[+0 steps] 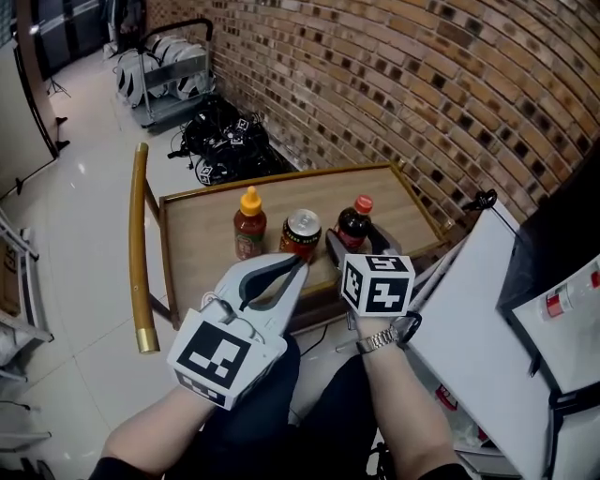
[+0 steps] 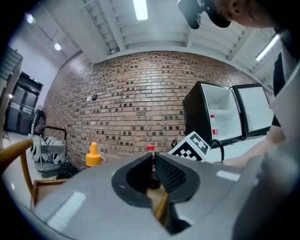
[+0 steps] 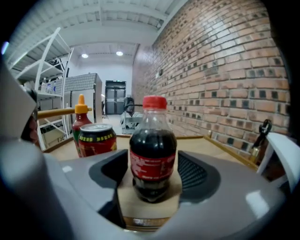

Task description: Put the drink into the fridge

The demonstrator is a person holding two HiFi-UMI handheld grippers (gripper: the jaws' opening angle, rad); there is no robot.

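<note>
On the wooden table (image 1: pixel 197 246), the dark cola bottle with a red cap (image 1: pixel 354 223) stands upright between the spread fingers of the right gripper (image 1: pixel 357 247), which do not yet press on it. The left gripper (image 1: pixel 296 266) hovers clenched and empty. Closing off-centre could tip the bottle, or knock the red drink can (image 1: pixel 301 232) just beside it.

1. This read as a lab or test studio, not a home: bare brick wall (image 1: pixel 394 84), glossy white floor (image 1: pixel 80 206).
2. Far left stood a metal rack (image 1: pixel 173 75), and a heap of black gear (image 1: pixel 230 150) with square markers lay beside it.
3. Strip lights (image 2: pixel 139 9) ran overhead, open white shelving (image 3: pixel 51 65) stood left, and a small fridge (image 2: pixel 199 112) stood open on the right.
</note>
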